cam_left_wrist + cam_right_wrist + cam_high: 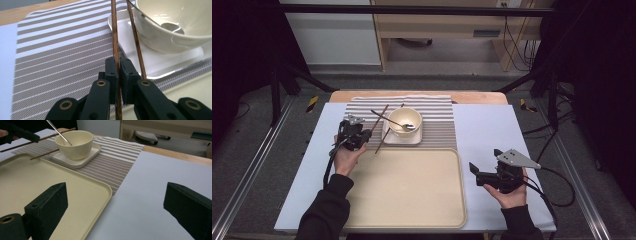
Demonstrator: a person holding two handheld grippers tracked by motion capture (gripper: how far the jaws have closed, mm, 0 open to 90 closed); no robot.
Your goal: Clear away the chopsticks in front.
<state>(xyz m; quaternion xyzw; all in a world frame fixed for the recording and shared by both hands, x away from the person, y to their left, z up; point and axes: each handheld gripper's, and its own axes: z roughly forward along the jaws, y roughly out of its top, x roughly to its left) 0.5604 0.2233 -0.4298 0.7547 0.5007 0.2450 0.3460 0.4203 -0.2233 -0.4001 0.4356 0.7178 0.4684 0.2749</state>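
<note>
Gripping one chopstick tight, the left gripper hovers over the striped mat beside the bowl; right gripper gapes wide, right of the beige tray.

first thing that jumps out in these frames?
The left gripper, shut on one brown chopstick over the striped mat. Beside it, a cream bowl with a spoon inside sits on a white square plate; the big beige tray lies nearer.
</note>
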